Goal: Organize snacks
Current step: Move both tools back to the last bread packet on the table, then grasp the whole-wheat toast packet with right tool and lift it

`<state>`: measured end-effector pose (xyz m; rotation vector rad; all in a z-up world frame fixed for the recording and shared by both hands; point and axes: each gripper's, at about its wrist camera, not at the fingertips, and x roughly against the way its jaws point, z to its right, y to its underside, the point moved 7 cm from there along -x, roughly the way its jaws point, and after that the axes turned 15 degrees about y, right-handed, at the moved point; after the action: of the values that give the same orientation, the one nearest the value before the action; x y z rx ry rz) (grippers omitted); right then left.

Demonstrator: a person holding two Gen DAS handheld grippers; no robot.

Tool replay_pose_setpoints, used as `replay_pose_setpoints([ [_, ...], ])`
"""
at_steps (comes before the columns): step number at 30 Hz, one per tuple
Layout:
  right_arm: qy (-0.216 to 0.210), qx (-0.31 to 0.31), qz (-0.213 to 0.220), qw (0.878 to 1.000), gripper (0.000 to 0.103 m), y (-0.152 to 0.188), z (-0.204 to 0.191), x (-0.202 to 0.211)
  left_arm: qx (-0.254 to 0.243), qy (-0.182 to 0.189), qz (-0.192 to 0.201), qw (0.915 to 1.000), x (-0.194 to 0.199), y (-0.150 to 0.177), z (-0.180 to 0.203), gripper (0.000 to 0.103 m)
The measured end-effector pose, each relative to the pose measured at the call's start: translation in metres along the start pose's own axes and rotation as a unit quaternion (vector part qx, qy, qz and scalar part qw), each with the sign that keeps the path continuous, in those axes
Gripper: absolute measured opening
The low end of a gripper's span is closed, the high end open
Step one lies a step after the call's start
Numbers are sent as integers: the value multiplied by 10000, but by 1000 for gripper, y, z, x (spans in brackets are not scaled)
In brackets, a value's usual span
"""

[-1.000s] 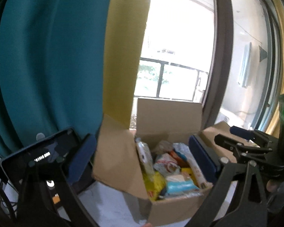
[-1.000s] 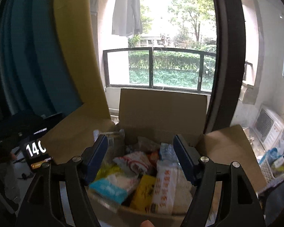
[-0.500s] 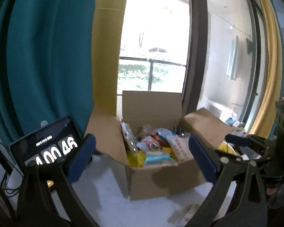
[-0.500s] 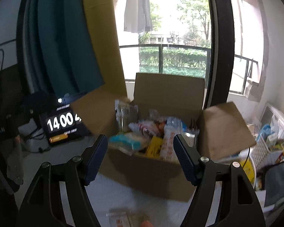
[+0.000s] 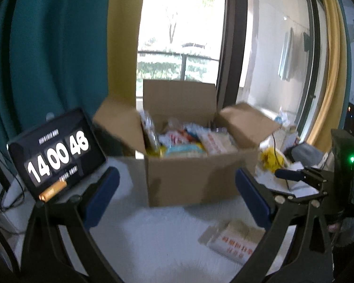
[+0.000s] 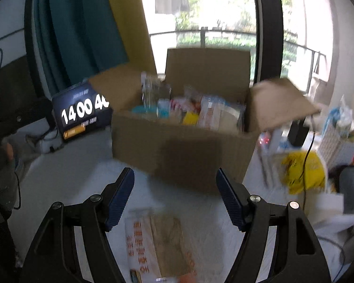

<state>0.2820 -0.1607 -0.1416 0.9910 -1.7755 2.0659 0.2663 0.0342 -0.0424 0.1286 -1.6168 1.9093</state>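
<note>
Since the box at 12 o'clock is already stuffed, the right tongs hang wide and empty over the loose snack packet at 6 o'clock on the bench; left tongs gape empty too.

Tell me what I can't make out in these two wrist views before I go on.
- Flat white packet with orange print: bottom cut off by the right wrist frame edge, print blurred.
- Open brown cardboard box: lower snacks hidden by its front wall.
- Black clock screen: last digit covered by the box flap, right wrist view.
</note>
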Motion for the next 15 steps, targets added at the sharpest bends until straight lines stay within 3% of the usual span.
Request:
replay_pose_setpoints([
  [4,-282,75,-491,9984,75,31,-10,-19,151,-5,-294,9995,-8,28,-5,99],
  [15,-455,324,-1335,9895,79,102,-21,-42,512,9,-1041,9932,-22,103,-12,99],
])
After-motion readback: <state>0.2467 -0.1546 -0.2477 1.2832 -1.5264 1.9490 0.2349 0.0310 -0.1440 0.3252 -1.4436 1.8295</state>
